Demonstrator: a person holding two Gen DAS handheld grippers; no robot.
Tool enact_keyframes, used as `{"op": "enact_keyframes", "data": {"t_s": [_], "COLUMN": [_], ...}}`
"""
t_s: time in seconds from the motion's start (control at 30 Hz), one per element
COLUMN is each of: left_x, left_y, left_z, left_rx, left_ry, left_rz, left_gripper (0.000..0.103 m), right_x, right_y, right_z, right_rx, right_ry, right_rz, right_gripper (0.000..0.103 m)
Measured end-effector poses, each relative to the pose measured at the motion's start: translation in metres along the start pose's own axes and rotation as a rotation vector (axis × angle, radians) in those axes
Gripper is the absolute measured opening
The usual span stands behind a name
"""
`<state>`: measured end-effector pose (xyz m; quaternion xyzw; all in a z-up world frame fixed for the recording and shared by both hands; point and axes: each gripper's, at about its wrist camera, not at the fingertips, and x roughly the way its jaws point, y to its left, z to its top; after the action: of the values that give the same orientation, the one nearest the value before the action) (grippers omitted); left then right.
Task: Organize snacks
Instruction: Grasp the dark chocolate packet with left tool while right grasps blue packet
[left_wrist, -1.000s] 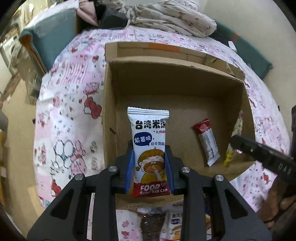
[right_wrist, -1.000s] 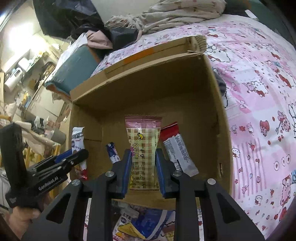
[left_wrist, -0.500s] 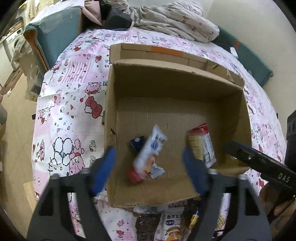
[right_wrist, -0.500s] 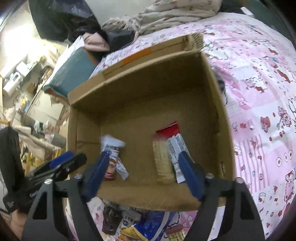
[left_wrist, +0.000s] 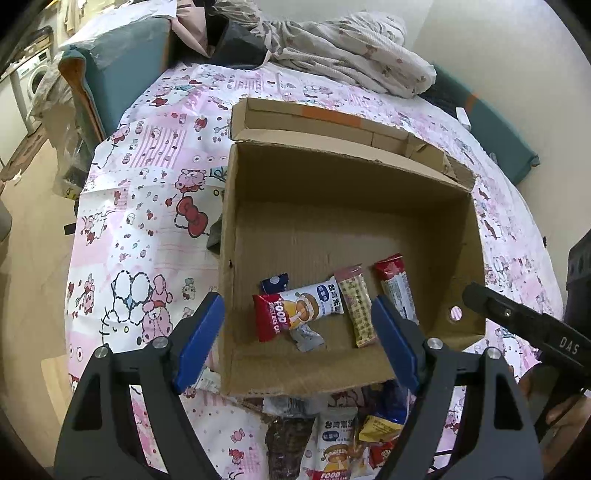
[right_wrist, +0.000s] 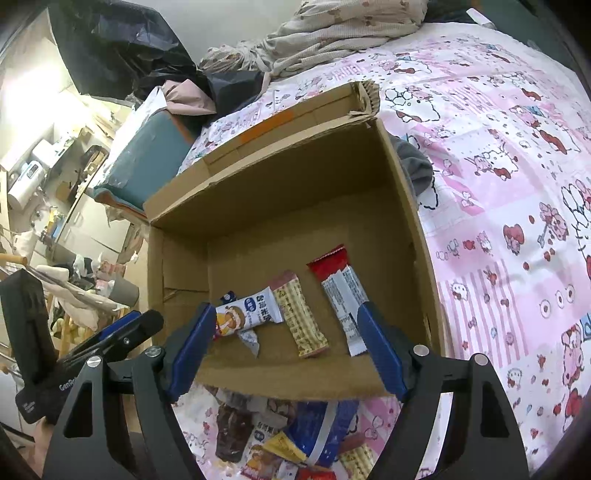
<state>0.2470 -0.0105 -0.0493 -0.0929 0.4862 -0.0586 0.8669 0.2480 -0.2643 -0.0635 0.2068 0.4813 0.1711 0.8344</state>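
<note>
An open cardboard box sits on a pink cartoon-print cover. On its floor lie a white rice-cake packet, a pink checked wafer packet, a red-topped bar and a small blue packet. My left gripper hangs open above the box's near wall, nothing between its blue pads. My right gripper is open too, empty, over the same near wall. Each gripper shows at the edge of the other's view.
A heap of loose snack packets lies on the cover in front of the box. Crumpled bedding and a teal cushion sit behind it. A dark cloth lies beside the box's right wall.
Both grippers opened and let go: the rice-cake packet fell from the left and the checked wafer packet from the right, and both now lie on the box floor.
</note>
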Motion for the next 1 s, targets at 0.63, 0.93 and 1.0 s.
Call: {"op": "enact_keyframes", "data": {"t_s": [0.63,0.93,1.0], "left_x": [-0.024,0.058,0.074], "left_y": [0.03,0.025,0.016], "left_z": [-0.058,-0.105,-0.112], "left_rx": [-0.054,-0.05,-0.006], "left_ry": [0.129,0.429,0.473], "left_rz": [0.052,0.076,0.093], "left_gripper": [0.079,0.079,0.079], "right_x": [-0.039,-0.05,-0.055], "right_y": [-0.014,-0.04,-0.042], "right_z": [-0.054,-0.08,-0.077], "right_rx": [0.087,0.243,0.232], "right_ry": [0.06,0.078,0.049], "right_rz": [-0.05,-0.097,-0.133], "right_gripper": [0.083,0.083,0.083]}}
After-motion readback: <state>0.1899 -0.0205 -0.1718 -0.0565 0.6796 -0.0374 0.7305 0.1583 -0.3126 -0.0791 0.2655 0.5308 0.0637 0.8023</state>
